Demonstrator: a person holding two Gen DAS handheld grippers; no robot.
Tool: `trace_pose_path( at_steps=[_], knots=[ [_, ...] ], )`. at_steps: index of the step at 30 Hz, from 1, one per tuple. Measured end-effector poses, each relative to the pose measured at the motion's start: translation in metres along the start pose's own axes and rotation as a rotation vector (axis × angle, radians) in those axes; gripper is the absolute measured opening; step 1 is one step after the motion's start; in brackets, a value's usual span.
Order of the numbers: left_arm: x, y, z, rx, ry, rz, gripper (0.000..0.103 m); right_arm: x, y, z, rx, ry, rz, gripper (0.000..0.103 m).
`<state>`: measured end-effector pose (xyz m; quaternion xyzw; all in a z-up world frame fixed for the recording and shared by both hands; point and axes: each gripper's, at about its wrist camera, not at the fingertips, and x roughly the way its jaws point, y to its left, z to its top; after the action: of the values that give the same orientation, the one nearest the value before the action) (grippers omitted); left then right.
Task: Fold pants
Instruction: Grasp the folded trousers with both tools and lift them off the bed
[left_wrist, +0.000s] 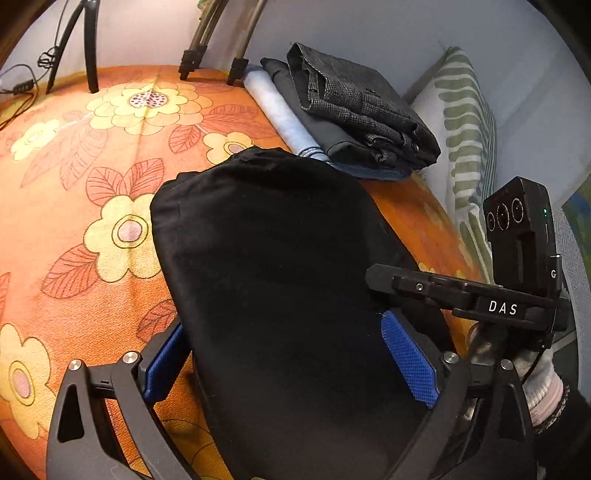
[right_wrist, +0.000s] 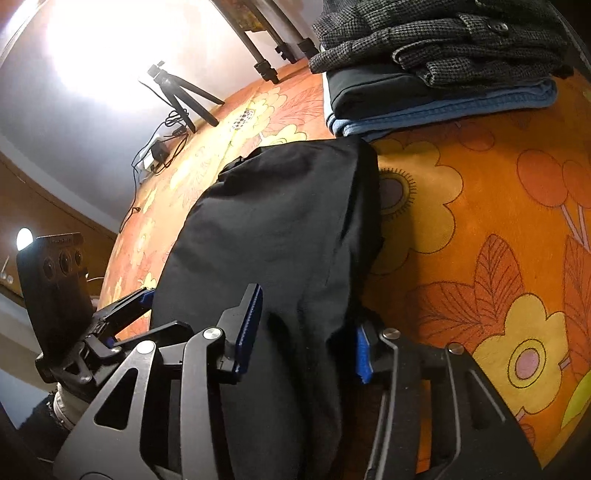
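An orange sheet (left_wrist: 74, 206) printed with large yellow flowers is spread over the whole surface, and everything else is placed in relation to the black pants (left_wrist: 280, 280) lying folded on it. The pants are seen as a long dark bundle running from the near edge of both views toward the far side, with the flowered sheet exposed on either flank. Just beyond their far end a stack of folded clothes (left_wrist: 354, 118) is set on the sheet — a grey checked garment on top, a dark one under it, a blue one at the bottom — and in the right wrist view the pants reach up to the blue layer. Beyond that stack, against the pale wall, a cushion with green stripes (left_wrist: 465, 122) is propped. Farther off than the pants, tripod legs (left_wrist: 207, 55) are planted on the sheet, and a cable is trailed beside a smaller stand. The left gripper (left_wrist: 291, 369) is placed over the near end of the pants with its jaws spread wide: the bundle lies between the blue pads (left_wrist: 410, 365), but they are not pressed against it. The right gripper (right_wrist: 306, 343) is held at the same near end, its jaws partly apart — cloth is draped between them, and the pads are not seen to be clamping it. A pale cuff is visible behind each tool.
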<state>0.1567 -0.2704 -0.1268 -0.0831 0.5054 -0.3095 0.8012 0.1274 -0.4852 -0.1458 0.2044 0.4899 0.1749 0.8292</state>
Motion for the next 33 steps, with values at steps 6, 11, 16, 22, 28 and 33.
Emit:
trace_pose_path(
  at_steps=[6,11,16,22,28,33],
  knots=[
    [-0.001,0.003,0.000,-0.001,0.004,-0.025,0.100,-0.001,-0.006,0.001,0.031,0.006,0.021,0.045],
    [0.003,-0.002,0.003,0.029,0.046,-0.017,0.102,-0.001,-0.005,0.001,0.024,0.008,0.007,0.045],
    [0.001,-0.005,0.001,0.044,0.044,0.012,0.100,-0.001,-0.004,0.002,0.019,0.010,0.004,0.046],
    [-0.010,0.015,0.003,-0.078,0.006,0.057,0.075,-0.001,-0.006,0.003,0.028,0.010,0.020,0.046],
    [-0.010,0.031,0.008,-0.145,-0.020,0.045,0.043,0.002,-0.001,0.005,-0.015,0.009,-0.004,0.049],
    [-0.013,0.036,0.006,-0.185,-0.035,0.034,0.032,0.003,0.001,0.006,-0.021,0.000,-0.057,0.034]
  ],
)
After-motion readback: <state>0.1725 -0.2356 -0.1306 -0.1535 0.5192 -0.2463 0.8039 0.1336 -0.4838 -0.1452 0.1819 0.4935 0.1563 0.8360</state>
